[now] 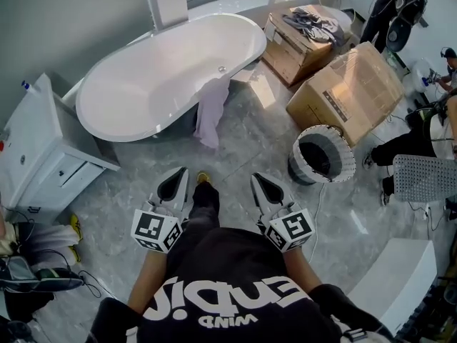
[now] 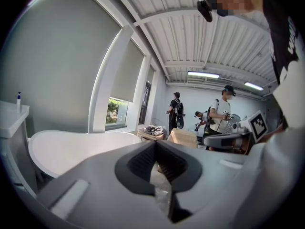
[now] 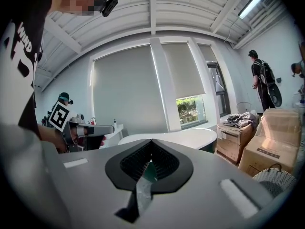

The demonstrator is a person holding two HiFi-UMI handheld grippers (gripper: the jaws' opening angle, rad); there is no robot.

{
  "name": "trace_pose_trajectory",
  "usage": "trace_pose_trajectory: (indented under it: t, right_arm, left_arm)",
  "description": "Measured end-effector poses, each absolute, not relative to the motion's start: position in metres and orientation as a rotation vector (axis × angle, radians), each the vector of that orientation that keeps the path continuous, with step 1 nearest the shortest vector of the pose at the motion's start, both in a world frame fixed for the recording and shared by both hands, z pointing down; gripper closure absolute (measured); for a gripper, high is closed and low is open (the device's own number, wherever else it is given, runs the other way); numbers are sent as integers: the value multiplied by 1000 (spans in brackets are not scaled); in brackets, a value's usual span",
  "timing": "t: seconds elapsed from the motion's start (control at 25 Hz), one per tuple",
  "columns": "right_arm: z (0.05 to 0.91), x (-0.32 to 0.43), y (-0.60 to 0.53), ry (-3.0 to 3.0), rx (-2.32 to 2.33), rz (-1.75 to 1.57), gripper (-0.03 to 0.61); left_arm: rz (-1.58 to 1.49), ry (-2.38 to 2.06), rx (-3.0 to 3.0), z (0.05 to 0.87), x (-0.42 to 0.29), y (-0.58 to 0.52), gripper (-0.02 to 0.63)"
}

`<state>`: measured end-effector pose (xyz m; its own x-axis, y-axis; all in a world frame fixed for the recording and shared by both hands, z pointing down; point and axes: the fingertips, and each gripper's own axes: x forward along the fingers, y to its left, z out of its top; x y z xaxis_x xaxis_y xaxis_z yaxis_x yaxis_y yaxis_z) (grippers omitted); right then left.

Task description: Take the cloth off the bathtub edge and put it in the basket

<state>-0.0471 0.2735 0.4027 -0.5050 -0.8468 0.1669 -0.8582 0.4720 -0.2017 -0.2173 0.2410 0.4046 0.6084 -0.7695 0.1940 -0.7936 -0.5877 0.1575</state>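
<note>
The grey marbled floor fills most of the head view. On it at the upper left stands the white oval bathtub. To its right sits a large cardboard box. A second box lies behind that one, with dark clothes heaped on top. At the left edge, beside the tub's near end, is a white cabinet with a drawer front facing you.

The basket is round and white with a dark inside. It stands upright on the floor just in front of the large box, to your right and well apart from the tub.

The cloth is pale lilac. It is draped over the tub's near rim towards the right-hand end and hangs down the outside wall almost to the floor. Nothing is touching it.

You hold both grippers low in front of your body, side by side with their tips pointing towards the tub, and both are well short of the cloth. Your left gripper has its jaws pressed together at the tips with nothing between them. Your right gripper is the same, jaws fully together and empty, with the basket off to its right.
</note>
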Motion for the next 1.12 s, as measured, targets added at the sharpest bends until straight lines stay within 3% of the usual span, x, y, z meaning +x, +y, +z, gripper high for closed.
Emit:
trace_pose_trajectory:
  t: [1.12]
  right_arm:
    - [381,-84,19,-2591,1566,385,569]
  left_arm:
    - [186,-1141,2711,388,-229,-22,617]
